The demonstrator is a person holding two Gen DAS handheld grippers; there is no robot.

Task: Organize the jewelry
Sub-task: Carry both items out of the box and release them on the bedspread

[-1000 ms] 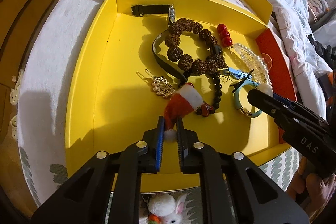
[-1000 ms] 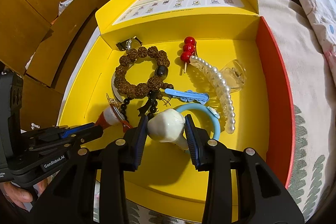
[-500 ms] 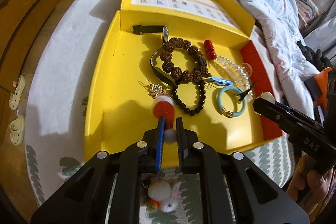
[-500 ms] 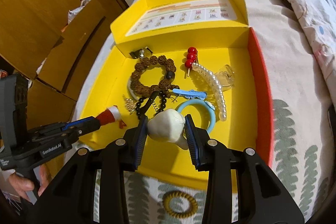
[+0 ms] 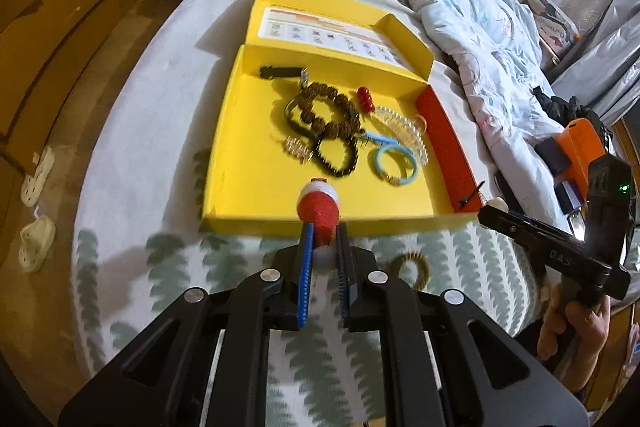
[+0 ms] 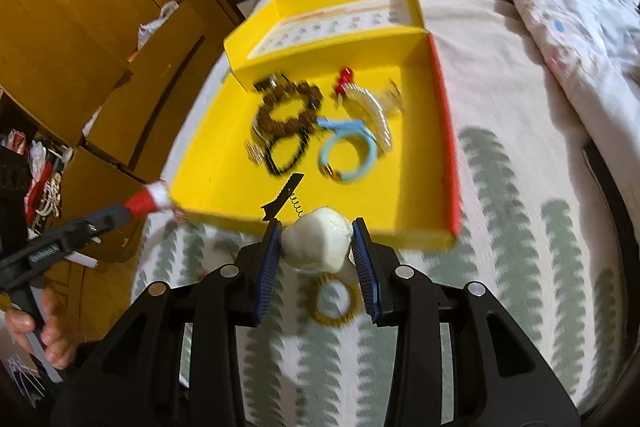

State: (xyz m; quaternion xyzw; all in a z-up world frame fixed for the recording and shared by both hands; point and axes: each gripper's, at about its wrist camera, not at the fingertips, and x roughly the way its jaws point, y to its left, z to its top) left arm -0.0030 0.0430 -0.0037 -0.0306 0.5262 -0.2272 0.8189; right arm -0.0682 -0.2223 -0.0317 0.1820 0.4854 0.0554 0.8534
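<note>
Nearest in the left wrist view, the left gripper [image 5: 323, 243] is pinched almost closed on the red and white Santa-hat clip [image 5: 319, 206], which sticks out past the tips above the near wall of the yellow box [image 5: 240, 131]; in the right wrist view, the right gripper [image 6: 316, 249] stands at a middling width, clamped on the white shell-shaped clip [image 6: 318, 243], whose black toothed clip [image 6: 282, 197] juts forward on a small spring; both pieces hang clear of the box, over the leaf-patterned bedspread [image 6: 500, 247]; just beyond the right gripper's tips a mustard coil hair tie [image 6: 334, 301] lies on that bedspread, outside the box; farther off, inside the box, several pieces lie close together and partly overlapping: a gold leaf clip [image 5: 297, 148], a black bead bracelet [image 5: 335, 157], a light blue bangle [image 5: 396, 163], a brown seed bracelet [image 5: 324, 111], a pearl claw clip [image 5: 404, 133], a red bead pin [image 5: 365, 94] and a black strap [image 5: 280, 71] by the far wall; beyond that the lid's printed card [image 5: 332, 33] and a rumpled quilt [image 5: 460, 7]; judging by this, the sorting looks early: two pieces are lifted out, where they are bound for is not visible, and most of the jewelry is left in one heap.
</note>
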